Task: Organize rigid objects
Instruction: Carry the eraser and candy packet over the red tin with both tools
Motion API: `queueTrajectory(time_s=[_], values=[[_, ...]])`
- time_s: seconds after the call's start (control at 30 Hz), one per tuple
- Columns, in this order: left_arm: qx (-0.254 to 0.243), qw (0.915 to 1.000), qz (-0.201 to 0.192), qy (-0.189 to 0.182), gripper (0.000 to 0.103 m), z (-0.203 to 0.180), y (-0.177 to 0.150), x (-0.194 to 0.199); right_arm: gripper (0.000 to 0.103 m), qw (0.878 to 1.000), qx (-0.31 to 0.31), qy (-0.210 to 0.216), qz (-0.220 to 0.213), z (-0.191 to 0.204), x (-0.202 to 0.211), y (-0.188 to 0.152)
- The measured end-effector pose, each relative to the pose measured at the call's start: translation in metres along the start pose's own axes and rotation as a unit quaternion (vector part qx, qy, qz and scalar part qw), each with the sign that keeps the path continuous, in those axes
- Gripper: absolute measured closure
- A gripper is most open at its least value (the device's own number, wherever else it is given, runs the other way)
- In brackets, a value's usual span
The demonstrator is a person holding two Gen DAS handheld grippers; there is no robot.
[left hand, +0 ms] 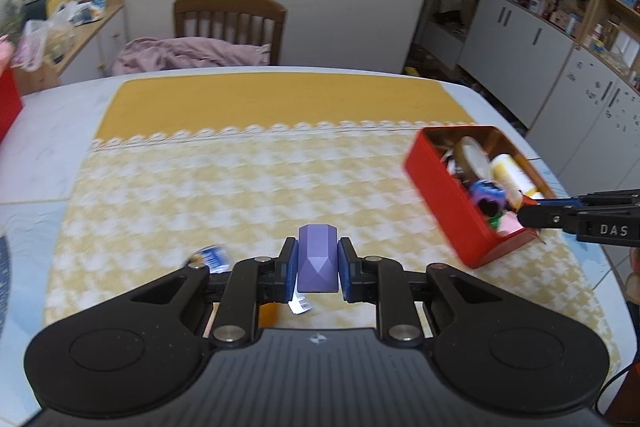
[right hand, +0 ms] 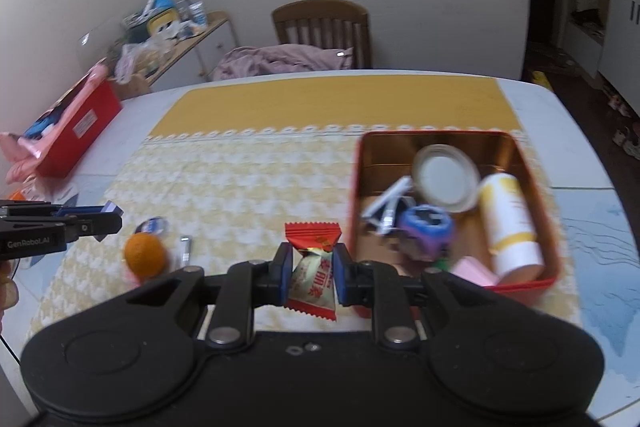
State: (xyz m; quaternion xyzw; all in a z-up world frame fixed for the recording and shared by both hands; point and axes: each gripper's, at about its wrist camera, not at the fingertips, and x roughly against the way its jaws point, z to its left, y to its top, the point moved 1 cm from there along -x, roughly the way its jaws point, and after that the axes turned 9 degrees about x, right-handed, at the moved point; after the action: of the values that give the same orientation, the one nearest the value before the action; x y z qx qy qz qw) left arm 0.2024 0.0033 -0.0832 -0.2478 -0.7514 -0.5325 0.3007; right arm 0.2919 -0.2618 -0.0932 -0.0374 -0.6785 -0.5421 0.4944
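Purple and faceted, the block (left hand: 316,258) sits clamped between the two blue pads of the left claw (left hand: 317,265), lifted above the yellow checked cloth (left hand: 240,179); I judge it is held high so it can travel to the red tin (left hand: 448,203), which lies at about 2 o'clock from this claw. The right claw (right hand: 310,273) is closed on a wrapped candy (right hand: 314,277) with a red and gold wrapper, pinching it at the middle, where the wrapper looks stiffest. In the right wrist view the tin stands just at 1 o'clock, already holding a round lid (right hand: 446,177), a white-yellow tube (right hand: 510,223) and a purple ring-shaped toy (right hand: 428,227). An orange (right hand: 145,257) and a small metal piece (right hand: 185,247) wait on the tabletop (right hand: 132,123) at 10 o'clock, probably for later.
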Motion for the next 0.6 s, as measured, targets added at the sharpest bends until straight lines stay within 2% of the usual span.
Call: queueTrajectory(time_s=[0.2,0.6], values=[[-0.022,0.9996,0.002,-0.017,0.083,-0.050,0.008,-0.020,0.083,1.000,-0.012,-0.012,-0.002,-0.039,0.006,-0.007],[-0.052,0.9970,0.032,-0.048,0.083,-0.137,0.009,-0.065,0.083,1.000,-0.021,-0.018,0.000,-0.099,0.006,-0.013]])
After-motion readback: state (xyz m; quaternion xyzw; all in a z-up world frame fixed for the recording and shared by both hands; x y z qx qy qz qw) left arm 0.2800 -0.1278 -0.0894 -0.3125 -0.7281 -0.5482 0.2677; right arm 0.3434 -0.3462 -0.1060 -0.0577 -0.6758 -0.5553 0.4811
